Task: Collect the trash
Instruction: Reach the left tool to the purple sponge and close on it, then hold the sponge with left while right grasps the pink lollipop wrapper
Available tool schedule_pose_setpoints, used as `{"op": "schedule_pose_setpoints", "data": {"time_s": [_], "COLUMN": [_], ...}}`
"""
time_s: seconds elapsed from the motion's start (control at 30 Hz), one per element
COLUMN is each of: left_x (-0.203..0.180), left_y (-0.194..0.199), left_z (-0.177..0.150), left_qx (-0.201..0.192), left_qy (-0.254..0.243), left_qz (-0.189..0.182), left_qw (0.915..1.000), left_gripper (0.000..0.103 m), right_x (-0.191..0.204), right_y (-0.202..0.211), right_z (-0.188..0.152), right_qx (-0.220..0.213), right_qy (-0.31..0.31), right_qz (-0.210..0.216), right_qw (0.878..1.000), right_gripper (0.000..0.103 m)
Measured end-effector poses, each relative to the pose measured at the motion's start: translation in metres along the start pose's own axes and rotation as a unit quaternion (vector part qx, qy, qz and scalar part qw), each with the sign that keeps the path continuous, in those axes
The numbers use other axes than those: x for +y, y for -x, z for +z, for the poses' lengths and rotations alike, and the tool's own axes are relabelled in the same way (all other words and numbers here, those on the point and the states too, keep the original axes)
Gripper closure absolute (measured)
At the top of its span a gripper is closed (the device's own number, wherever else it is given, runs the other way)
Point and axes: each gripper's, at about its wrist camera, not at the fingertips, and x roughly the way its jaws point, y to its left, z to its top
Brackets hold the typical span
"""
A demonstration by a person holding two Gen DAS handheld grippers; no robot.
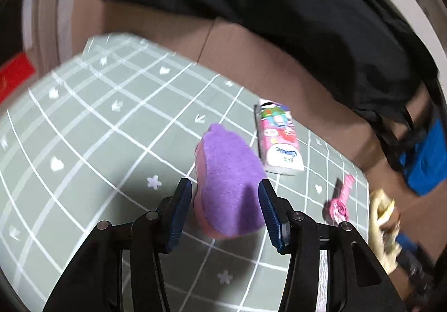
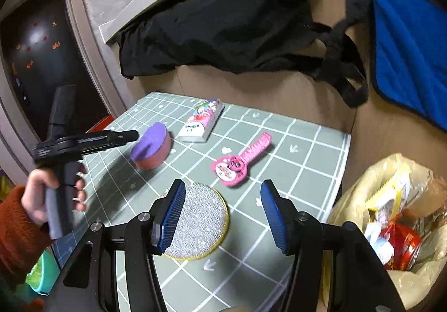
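**Sponge lined up, grip not yet made**

Nearest the right gripper (image 2: 222,212), whose jaws stand wide with nothing between them, lies a round grey pad (image 2: 199,221) with a yellow rim, flat on the green mat (image 2: 293,172). It sits low against the mat, so a claw coming down on it would likely scrape the surface or slide over the pad instead of lifting it. Just to the right, off the mat's edge, the trash bag (image 2: 396,228) gapes with wrappers inside; its thin, slack rim could fold shut or catch a finger when something is dropped in.

A little further out, the left gripper (image 1: 225,211) has its jaws apart on either side of the purple-topped sponge (image 1: 229,180), the pads not pressing it. The left view is smeared by motion, so how close the pads are is hard to judge. The sponge is soft and rests tilted; closing off-centre could squash it, tip it over or nudge it away.

Beyond the sponge lie a tissue pack (image 1: 279,136) and a pink toy (image 2: 240,162), both near enough for a wide sweep to knock them. Whether these count as trash is uncertain, so a wrong pick is possible. Farthest back, a black bag (image 2: 223,24) lies slumped on the brown floor, its straps trailing toward a blue cloth (image 2: 410,52).
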Motion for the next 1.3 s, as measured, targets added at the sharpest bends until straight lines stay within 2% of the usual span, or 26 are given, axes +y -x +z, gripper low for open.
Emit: {"op": "schedule_pose_setpoints", "data": {"time_s": [0.1,0.3,0.53,0.6,0.77,0.9,1.07,1.17,1.3], "left_x": [0.002,-0.013,-0.033,-0.034,-0.028,-0.027,-0.023,-0.018,-0.016], "left_y": [-0.016,-0.028,-0.036,-0.036,-0.039,-0.037,-0.032,-0.028,-0.024], "left_z": [-0.003,0.002,0.006,0.007,0.012,0.008,0.005,0.004,0.001], "left_qx": [0.011,-0.008,-0.018,-0.015,0.011,0.013,0.025,0.031,0.032], "left_qy": [0.016,0.016,-0.030,-0.028,0.006,0.009,0.006,0.001,-0.003], "left_qz": [-0.008,0.010,0.051,0.055,0.048,0.041,0.025,0.014,0.006], "left_qw": [0.9998,0.9998,0.9981,0.9980,0.9988,0.9990,0.9993,0.9994,0.9995], "left_gripper": [0.051,0.047,0.041,0.040,0.040,0.040,0.041,0.041,0.041], "right_x": [-0.007,-0.025,-0.038,-0.038,-0.035,-0.033,-0.031,-0.017,0.007], "right_y": [-0.001,-0.008,-0.010,-0.011,-0.023,-0.057,-0.103,-0.123,-0.137], "right_z": [-0.011,-0.027,-0.039,-0.039,-0.015,0.011,0.027,0.032,0.032], "right_qx": [0.007,0.020,0.020,0.019,0.011,0.037,0.064,0.076,0.089], "right_qy": [-0.001,-0.027,-0.044,-0.042,-0.042,-0.054,-0.082,-0.063,-0.008], "right_qz": [-0.007,0.005,0.014,0.014,0.024,0.044,0.042,0.021,-0.017], "right_qw": [1.000,0.999,0.999,0.999,0.999,0.997,0.994,0.995,0.996], "right_gripper": [0.049,0.049,0.049,0.049,0.049,0.049,0.049,0.049,0.049]}}
